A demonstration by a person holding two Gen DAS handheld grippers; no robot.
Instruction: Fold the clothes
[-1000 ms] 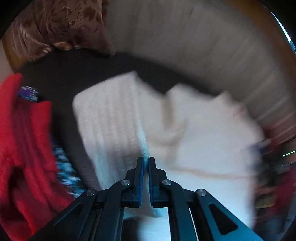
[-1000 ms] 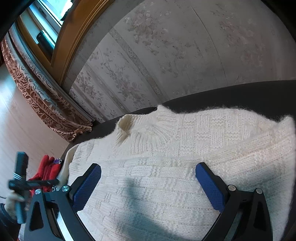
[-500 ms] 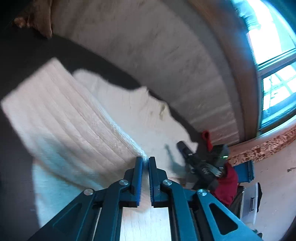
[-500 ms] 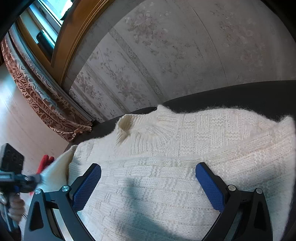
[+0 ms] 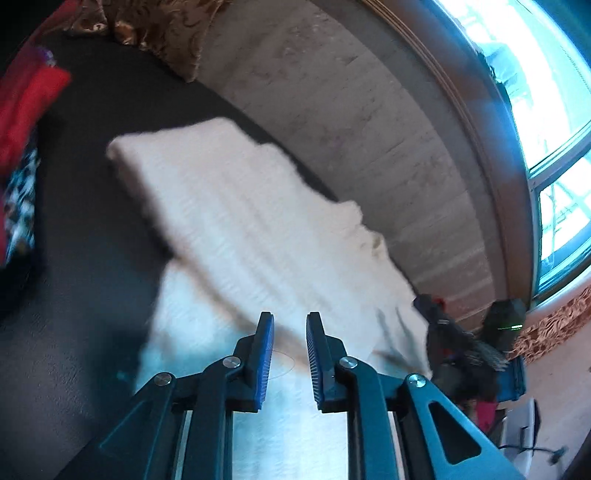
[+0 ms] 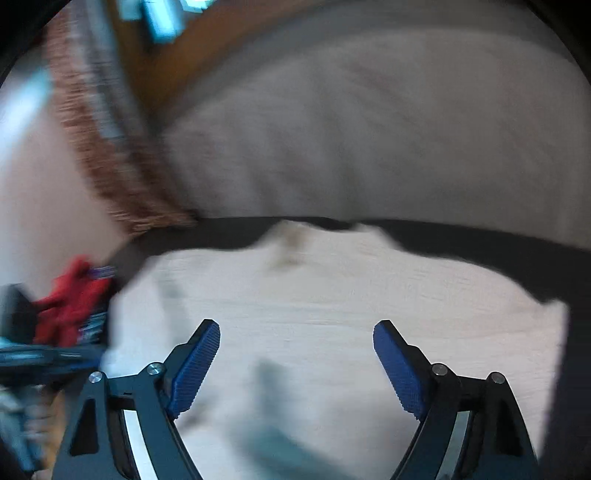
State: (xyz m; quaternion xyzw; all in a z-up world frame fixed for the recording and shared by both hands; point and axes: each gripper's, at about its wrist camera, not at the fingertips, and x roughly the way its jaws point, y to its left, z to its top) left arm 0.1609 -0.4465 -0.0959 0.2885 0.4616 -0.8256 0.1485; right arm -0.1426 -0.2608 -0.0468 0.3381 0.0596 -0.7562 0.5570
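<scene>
A cream knitted sweater [image 5: 258, 229] lies spread on a dark seat [image 5: 92, 258], with one part folded across its body as a long band. My left gripper [image 5: 290, 325] hovers low over the near end of that band. Its jaws are opening, a narrow gap shows between the blue pads [image 5: 264, 350], and no cloth is in it. In the right wrist view the sweater [image 6: 332, 302] fills the lower half, blurred. My right gripper [image 6: 295, 332] stands wide above it, its jaws closing, with nothing pinched between them. The left gripper's tool [image 6: 37, 358] shows at that view's left edge.
A red garment [image 5: 26, 96] and a patterned cloth [image 5: 18, 206] lie at the seat's left end. A brown patterned cushion [image 5: 159, 26] leans at the back. A pale wall [image 5: 369, 129] and a window [image 5: 554, 110] run behind. The other hand's tool [image 5: 461, 343] sits at the sweater's right edge.
The left gripper carried the sweater's edge across the body, then sank and parted its jaws, letting go. The right gripper rose and rolled, and its jaws narrowed a little.
</scene>
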